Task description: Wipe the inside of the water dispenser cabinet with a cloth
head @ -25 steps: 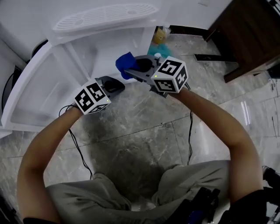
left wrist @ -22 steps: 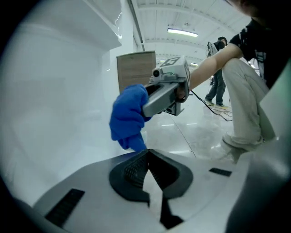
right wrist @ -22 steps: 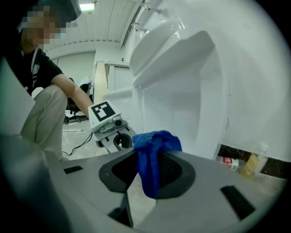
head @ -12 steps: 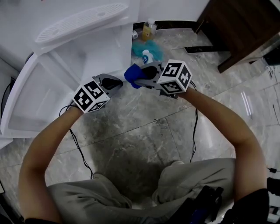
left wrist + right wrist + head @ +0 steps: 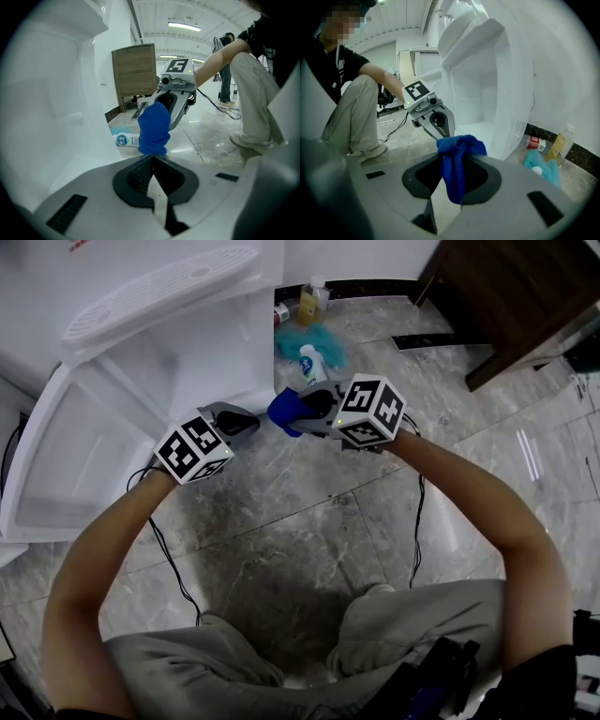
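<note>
The person crouches on a grey marble floor (image 5: 309, 540) in front of the white water dispenser cabinet (image 5: 230, 348), with a gripper in each hand. The cabinet's lower compartment stands open, and its door (image 5: 66, 460) is swung out to the left.

The right gripper (image 5: 298, 416) is clamped on a blue cloth (image 5: 283, 409). In the right gripper view its jaws are a little apart with the cloth (image 5: 457, 164) bunched between them, one end puffing out above the tips and the other hanging down between the jaws. The cloth is outside the cabinet, held above the floor near the cabinet's right front corner.

The left gripper (image 5: 246, 420) is fully closed and holds nothing; in its own view the two jaws (image 5: 152, 161) meet in a point. Its tip is just left of the cloth (image 5: 153, 129), and the two grippers face each other.

On the floor to the right of the cabinet, farther from the person, lies a white spray bottle (image 5: 308, 362) with a blue label on a teal cloth (image 5: 328, 338). Beyond them, by the wall, are a yellow bottle (image 5: 310, 304) and a red can (image 5: 280, 313). A dark wooden cabinet (image 5: 506, 296) stands at the far right.
</note>
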Tool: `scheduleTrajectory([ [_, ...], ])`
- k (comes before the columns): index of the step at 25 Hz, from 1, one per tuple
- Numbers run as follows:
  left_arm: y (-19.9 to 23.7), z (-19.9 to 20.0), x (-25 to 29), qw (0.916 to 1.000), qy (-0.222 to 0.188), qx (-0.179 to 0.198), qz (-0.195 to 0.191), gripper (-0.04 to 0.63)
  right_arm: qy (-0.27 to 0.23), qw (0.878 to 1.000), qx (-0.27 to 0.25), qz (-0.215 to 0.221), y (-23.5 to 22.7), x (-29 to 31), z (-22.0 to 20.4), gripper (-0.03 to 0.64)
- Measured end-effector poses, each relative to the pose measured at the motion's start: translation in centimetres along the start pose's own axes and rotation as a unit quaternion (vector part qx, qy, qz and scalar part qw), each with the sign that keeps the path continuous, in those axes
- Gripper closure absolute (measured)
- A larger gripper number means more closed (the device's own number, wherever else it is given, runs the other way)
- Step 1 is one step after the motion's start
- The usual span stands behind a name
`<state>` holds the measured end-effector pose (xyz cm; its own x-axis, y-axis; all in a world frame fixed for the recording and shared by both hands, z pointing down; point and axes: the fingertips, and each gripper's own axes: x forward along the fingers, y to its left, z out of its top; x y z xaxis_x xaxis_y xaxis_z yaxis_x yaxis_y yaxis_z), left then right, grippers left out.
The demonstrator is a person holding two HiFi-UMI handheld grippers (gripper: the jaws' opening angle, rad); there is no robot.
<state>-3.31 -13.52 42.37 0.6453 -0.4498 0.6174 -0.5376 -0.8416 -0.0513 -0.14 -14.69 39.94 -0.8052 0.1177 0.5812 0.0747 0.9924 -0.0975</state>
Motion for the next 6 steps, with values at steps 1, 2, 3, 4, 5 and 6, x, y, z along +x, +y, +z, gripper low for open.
scheduleTrajectory([
  [1, 0.1, 0.03, 0.04, 1.0, 0.0, 0.0, 0.001, 0.588, 0.002, 1.0, 0.0, 0.001, -0.03, 0.01, -0.22, 0.528],
  [2, 0.16, 0.07, 0.09, 1.0, -0.001, 0.0, 0.001, 0.589, 0.005, 1.0, 0.001, 0.001, -0.06, 0.02, -0.43, 0.528],
  [3, 0.18, 0.1, 0.14, 1.0, -0.001, 0.001, 0.001, 0.589, 0.007, 1.0, 0.002, 0.002, -0.07, 0.04, -0.62, 0.528],
  [4, 0.17, 0.11, 0.21, 1.0, -0.001, 0.001, 0.0, 0.589, 0.008, 1.0, 0.003, 0.003, -0.07, 0.04, -0.8, 0.528],
  [5, 0.15, 0.1, 0.3, 1.0, -0.001, 0.002, -0.001, 0.589, 0.009, 1.0, 0.004, 0.003, -0.06, 0.05, -0.97, 0.528],
  [6, 0.11, 0.08, 0.39, 1.0, 0.0, 0.002, -0.002, 0.588, 0.01, 1.0, 0.005, 0.003, -0.06, 0.07, -1.13, 0.528],
])
